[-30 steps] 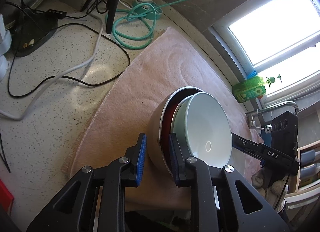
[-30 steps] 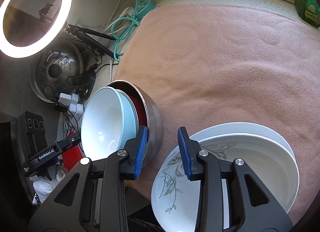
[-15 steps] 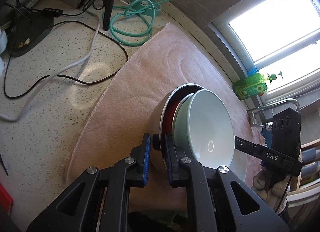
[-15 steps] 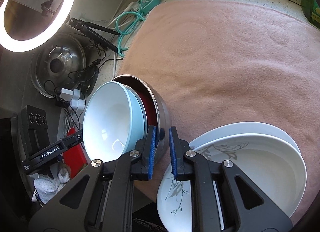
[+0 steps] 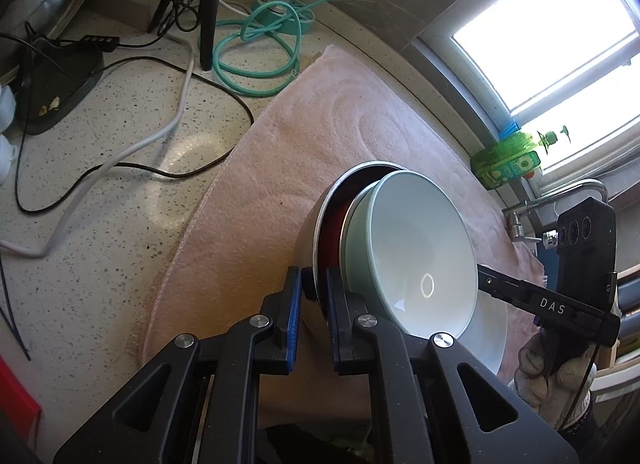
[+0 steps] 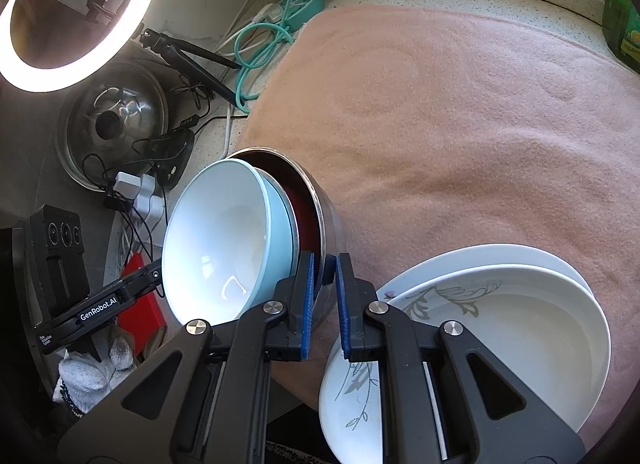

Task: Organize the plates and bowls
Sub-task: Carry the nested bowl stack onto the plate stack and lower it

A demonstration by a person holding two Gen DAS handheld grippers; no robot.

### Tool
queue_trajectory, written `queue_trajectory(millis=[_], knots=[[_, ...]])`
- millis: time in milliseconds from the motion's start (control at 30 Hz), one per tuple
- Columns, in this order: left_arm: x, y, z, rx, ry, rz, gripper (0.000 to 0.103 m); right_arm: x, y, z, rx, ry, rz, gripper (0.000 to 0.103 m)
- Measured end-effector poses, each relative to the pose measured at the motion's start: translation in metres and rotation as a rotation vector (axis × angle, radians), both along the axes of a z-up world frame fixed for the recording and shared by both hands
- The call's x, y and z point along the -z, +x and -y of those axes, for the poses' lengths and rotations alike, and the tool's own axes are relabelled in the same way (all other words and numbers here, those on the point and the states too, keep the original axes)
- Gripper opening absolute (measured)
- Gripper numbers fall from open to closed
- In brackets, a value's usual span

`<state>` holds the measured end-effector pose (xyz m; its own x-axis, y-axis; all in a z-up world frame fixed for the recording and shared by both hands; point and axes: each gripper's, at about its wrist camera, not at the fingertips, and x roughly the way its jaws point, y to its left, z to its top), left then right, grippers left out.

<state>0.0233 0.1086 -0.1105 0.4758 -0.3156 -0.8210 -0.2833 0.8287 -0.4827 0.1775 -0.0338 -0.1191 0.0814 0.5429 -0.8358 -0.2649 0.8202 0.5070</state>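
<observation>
A pink towel (image 6: 460, 135) covers the counter (image 5: 100, 191), and everything else I place from it. On the towel's near edge, at my right, lie two stacked white plates (image 6: 500, 328), the upper one with a grey leaf pattern. Just left of them, on that same edge, the bowl stack stands tilted on its side: a steel bowl (image 6: 330, 219) outermost, a red one (image 6: 306, 207) inside it, then a pale blue bowl (image 6: 224, 240) facing away from the towel.

My right gripper (image 6: 322, 296) reaches forward from below, its blue pads clamped on the steel bowl's rim, one pad inside, one outside. My left gripper (image 5: 314, 304) comes in from the opposite side of the stack and pinches the same rim (image 5: 320, 248) likewise. Each gloved hand (image 5: 556, 384) shows below the other's camera body. Off the towel's far corner lies a coiled green cable (image 5: 256, 47).
</observation>
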Motion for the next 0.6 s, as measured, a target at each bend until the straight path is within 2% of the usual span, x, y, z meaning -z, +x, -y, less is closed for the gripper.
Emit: queue_trajectory(millis=[267,600], knots=[[-0.014,-0.007,0.001,-0.004,0.0,0.025,0.009,-0.017,-0.006,0.005,0.002,0.014,0.029,0.011],[-0.05,-0.007,0.02,0.035,0.008,0.103,0.009,-0.055,-0.021,0.036,0.037,0.026,0.084,0.011]])
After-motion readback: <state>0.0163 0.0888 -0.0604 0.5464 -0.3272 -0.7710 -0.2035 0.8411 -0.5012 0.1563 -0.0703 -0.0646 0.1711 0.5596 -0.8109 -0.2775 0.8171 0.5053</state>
